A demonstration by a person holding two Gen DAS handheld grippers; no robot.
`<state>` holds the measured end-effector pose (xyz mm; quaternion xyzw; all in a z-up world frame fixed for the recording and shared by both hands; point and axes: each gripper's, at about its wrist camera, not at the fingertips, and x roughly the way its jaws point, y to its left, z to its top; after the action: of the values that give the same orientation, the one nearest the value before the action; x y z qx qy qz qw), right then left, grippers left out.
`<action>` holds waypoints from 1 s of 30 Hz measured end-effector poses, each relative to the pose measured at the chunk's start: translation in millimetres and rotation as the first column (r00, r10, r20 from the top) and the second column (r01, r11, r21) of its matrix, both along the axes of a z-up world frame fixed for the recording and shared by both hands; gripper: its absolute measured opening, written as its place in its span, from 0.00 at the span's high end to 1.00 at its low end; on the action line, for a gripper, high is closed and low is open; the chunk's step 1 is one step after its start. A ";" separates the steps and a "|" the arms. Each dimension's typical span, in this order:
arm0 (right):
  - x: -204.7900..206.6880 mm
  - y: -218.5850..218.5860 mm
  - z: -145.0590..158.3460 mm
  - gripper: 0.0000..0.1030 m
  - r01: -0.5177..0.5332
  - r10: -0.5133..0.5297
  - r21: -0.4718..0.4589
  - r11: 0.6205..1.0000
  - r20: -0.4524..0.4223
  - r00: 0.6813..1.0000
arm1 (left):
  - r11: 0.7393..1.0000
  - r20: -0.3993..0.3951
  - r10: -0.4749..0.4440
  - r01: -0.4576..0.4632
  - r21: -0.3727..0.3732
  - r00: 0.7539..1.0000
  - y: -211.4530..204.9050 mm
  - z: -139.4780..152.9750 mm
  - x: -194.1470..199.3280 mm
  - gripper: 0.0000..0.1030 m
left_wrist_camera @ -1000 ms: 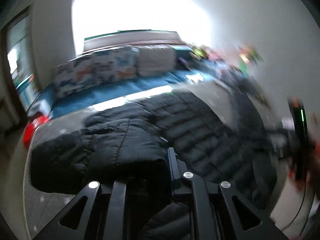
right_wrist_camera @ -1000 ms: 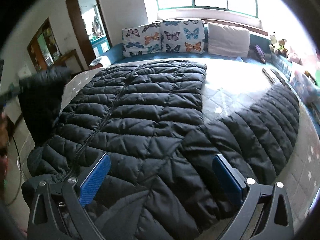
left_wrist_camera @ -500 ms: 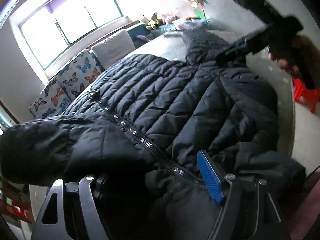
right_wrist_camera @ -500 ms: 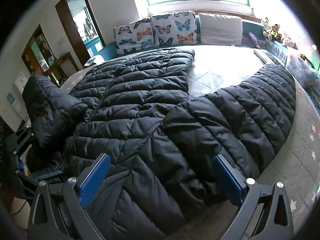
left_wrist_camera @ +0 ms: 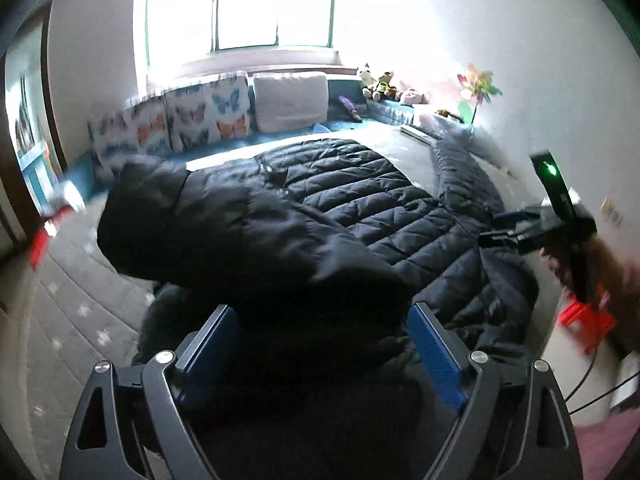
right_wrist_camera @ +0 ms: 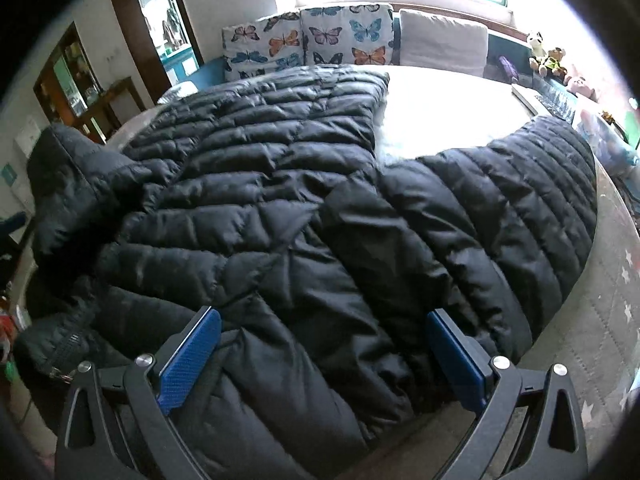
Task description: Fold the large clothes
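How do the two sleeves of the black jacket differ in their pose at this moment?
The left sleeve is folded inward and lies on the body of the black jacket, while the right sleeve is stretched out away from it on the grey mat. The left sleeve looks bunched; the right sleeve lies flat in a curve. Both are black and quilted.

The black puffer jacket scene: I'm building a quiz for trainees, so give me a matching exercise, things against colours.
Things:
1. puffer jacket
2. pads on the right tongs
3. plain cushion
4. small stool

Colours:
A. white
B. red
C. black
D. blue

Pairs: 1-C, 2-D, 3-A, 4-B
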<state>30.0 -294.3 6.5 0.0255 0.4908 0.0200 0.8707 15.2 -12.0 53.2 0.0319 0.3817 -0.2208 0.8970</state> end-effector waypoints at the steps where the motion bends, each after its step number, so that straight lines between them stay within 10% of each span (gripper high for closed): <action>1: -1.3 1.5 4.5 0.00 -0.003 0.003 -0.001 1.000 0.012 1.000 | 1.000 -0.021 0.000 0.000 -0.025 1.000 5.5 0.0 5.7 0.09; 19: -14.3 -3.2 53.4 0.00 0.008 -0.013 0.032 0.999 0.152 0.988 | 0.969 0.058 -0.243 0.245 -0.022 0.968 -73.2 32.2 30.3 0.08; 30: 14.6 33.9 61.5 0.00 -0.126 0.113 0.060 0.990 0.183 0.977 | 0.982 0.010 0.187 -0.188 0.034 0.982 108.0 23.2 41.5 0.18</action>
<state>44.6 -260.5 67.9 0.0253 0.4099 0.0921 0.9071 56.7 96.0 76.5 0.0120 0.3837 -0.1286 0.9144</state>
